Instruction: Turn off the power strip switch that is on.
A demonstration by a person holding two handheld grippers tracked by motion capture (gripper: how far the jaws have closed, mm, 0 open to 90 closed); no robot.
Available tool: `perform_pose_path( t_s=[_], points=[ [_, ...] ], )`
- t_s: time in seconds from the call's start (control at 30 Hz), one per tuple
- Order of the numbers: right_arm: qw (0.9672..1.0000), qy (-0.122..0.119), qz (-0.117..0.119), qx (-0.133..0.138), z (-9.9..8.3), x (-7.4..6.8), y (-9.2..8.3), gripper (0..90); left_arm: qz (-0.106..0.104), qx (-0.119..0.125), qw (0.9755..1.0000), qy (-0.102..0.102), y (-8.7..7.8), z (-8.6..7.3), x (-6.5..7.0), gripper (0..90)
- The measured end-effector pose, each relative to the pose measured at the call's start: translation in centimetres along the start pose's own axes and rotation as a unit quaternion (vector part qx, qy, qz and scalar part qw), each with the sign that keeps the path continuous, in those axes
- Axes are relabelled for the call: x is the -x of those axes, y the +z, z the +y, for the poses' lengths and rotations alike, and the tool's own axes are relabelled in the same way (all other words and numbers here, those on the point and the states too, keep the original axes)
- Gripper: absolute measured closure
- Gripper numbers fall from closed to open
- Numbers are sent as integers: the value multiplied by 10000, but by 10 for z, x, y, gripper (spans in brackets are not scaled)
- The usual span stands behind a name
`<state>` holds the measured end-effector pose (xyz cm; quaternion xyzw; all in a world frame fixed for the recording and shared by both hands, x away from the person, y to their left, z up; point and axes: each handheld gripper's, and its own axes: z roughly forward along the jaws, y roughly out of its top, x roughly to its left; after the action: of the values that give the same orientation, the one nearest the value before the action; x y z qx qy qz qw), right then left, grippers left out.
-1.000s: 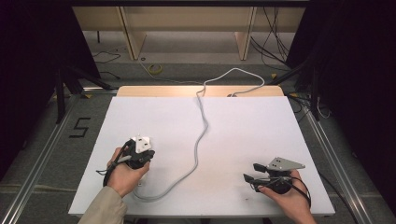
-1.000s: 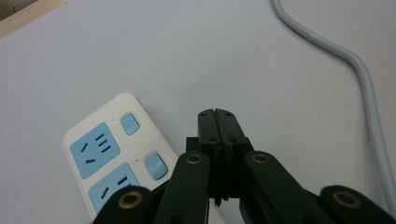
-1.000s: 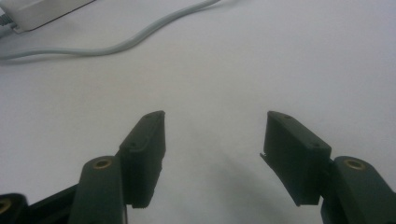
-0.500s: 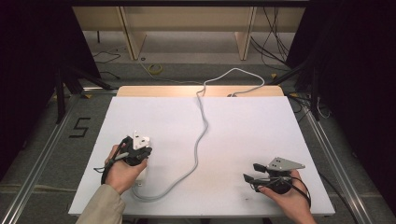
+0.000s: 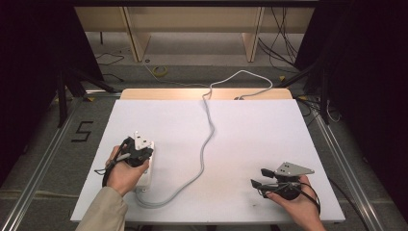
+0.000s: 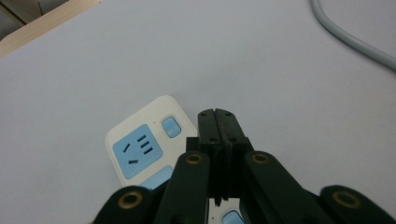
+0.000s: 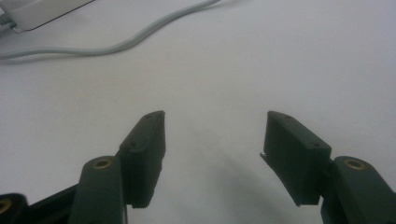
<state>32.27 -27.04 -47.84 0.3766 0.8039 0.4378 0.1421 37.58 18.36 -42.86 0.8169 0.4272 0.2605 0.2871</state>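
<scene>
A white power strip point(image 5: 146, 176) with blue sockets point(image 6: 138, 150) and a small blue switch point(image 6: 171, 126) lies at the near left of the table. My left gripper point(image 5: 136, 153) is over it. Its jaws are shut with nothing between them, and the tips point(image 6: 218, 114) sit just beside the switch. I cannot tell whether they touch the strip. The strip's grey cable point(image 5: 207, 139) runs from its near end up the middle of the table and off the far edge. My right gripper point(image 5: 259, 177) rests low at the near right, open point(image 7: 215, 126) and empty over bare tabletop.
The white table point(image 5: 250, 130) has a wooden strip point(image 5: 163, 94) along its far edge. The cable point(image 7: 116, 46) passes well ahead of the right gripper. Beyond the table are floor cables and furniture legs, and a "5" is marked on the floor at left.
The left gripper has shifted slightly over the power strip, jaws staying shut. The right hand has kept still.
</scene>
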Motion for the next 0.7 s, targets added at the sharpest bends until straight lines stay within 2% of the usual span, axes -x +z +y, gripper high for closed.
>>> perform_pose_path(
  t_s=[0.7],
  points=[
    [10000, -7, -8, 10, 0, 0, 0, 397, 163, -155, 9997, -61, 7, 2, -13, 898]
  ],
)
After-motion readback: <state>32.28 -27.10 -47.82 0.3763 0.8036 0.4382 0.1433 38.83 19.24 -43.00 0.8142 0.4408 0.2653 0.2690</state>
